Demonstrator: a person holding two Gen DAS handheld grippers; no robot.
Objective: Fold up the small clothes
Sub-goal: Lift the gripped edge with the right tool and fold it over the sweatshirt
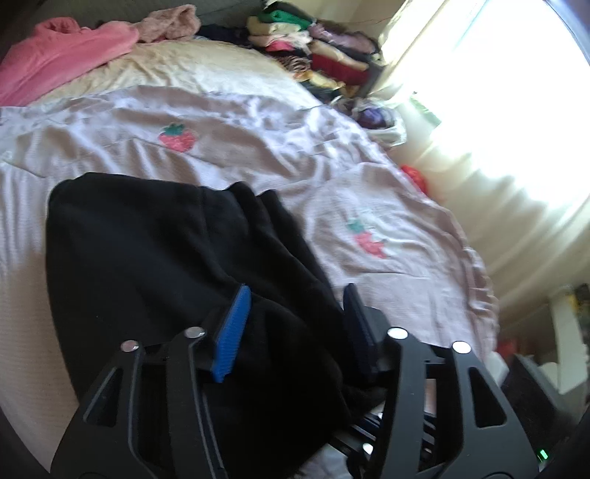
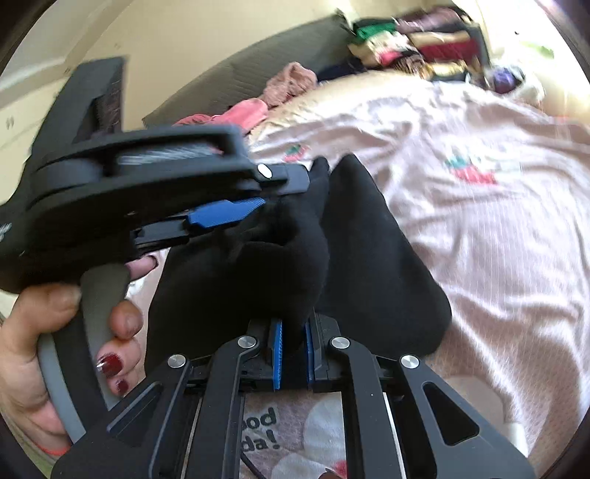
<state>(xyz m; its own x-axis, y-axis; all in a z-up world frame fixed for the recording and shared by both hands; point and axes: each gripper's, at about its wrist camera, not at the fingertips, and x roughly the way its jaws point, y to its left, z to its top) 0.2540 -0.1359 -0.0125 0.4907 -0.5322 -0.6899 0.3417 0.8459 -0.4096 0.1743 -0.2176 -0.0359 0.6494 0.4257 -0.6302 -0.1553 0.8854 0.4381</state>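
Observation:
A black garment (image 1: 155,250) lies bunched on the pink strawberry-print bedspread (image 1: 258,121). My left gripper (image 1: 295,313) is open, its blue pads spread either side of a raised fold of the black cloth. In the right wrist view the black garment (image 2: 368,250) is lifted off the bed, and my right gripper (image 2: 293,350) is shut on a bunched part of it. The left gripper (image 2: 258,191) also shows there, coming in from the left with its fingers at the cloth's upper edge, held by a hand with red nails.
A pink garment (image 1: 62,55) and a lighter pink one (image 1: 169,25) lie at the bed's far end. A stack of folded clothes (image 1: 317,51) sits at the far right corner. A bright curtained window (image 1: 497,110) is on the right. A printed mat (image 2: 295,434) lies on the floor below.

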